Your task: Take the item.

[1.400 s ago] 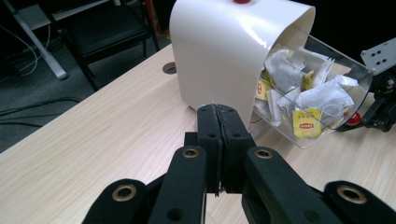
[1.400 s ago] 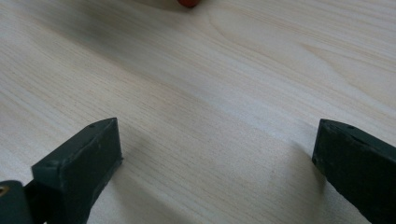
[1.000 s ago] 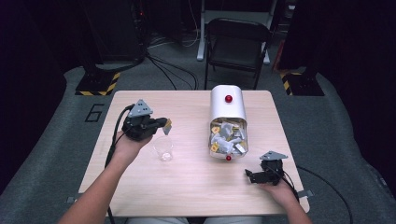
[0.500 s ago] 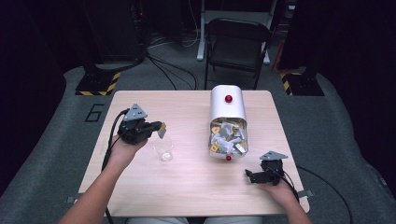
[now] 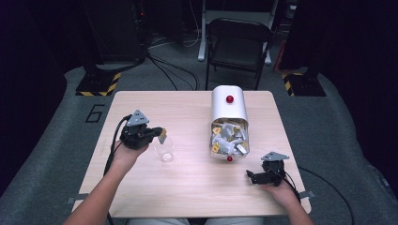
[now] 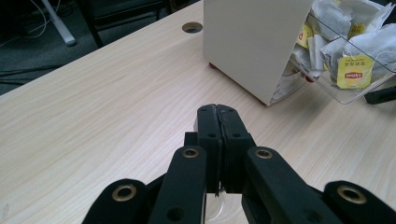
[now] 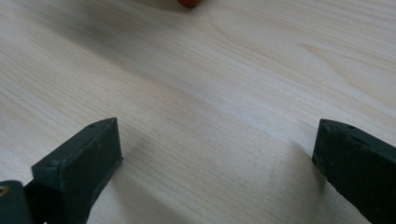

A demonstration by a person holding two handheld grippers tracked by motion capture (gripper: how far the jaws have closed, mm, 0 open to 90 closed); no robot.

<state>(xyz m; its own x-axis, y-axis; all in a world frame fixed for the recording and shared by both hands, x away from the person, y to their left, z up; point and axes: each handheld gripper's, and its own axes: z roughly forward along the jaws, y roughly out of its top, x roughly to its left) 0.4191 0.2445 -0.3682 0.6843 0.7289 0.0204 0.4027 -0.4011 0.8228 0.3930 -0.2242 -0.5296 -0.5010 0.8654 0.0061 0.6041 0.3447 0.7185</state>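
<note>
Teabag tag (image 5: 163,136): small, yellowish, blurred, pinched in left gripper (image 5: 159,134) over clear glass cup (image 5: 165,151), string hidden. Right gripper (image 5: 250,177): jaws spread, resting on table (image 5: 187,187).

A large numeral "6" (image 5: 95,113) is marked on the grey floor mat left of the table. A red brand logo is printed on a yellow tea-bag tag (image 6: 353,72) inside the clear-fronted dispenser; its lettering cannot be made out.
</note>
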